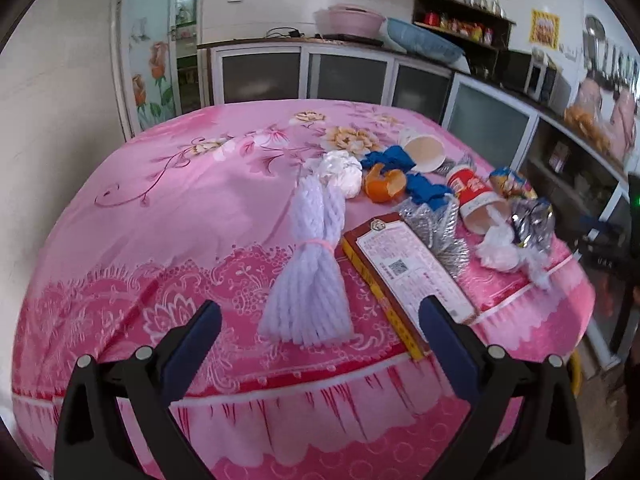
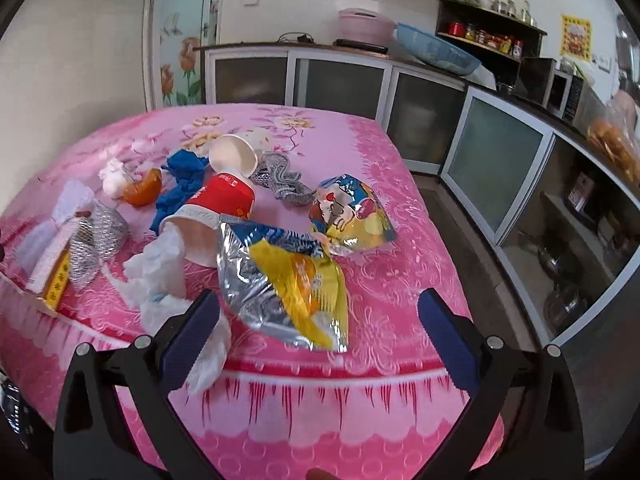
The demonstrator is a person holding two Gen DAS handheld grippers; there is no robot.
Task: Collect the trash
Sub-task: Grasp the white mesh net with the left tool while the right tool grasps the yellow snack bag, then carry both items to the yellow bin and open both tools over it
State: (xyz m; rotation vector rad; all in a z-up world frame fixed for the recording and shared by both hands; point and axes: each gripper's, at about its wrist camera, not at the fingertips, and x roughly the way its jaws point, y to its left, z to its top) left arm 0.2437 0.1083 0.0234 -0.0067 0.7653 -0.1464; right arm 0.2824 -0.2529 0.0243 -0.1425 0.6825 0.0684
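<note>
My left claw (image 1: 320,316) spread wide, empty, white yarn bundle (image 1: 314,264) at 12 between fingers. My right claw (image 2: 318,312) wide, empty, above foil snack wrapper (image 2: 280,276). Red paper cup (image 2: 216,212) at 11 on pink counter (image 2: 380,208).

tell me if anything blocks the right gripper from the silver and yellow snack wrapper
Nothing visible does. The open right gripper faces the crumpled silver and yellow foil snack wrapper directly; the crumpled white tissue only lies by its left finger.
</note>
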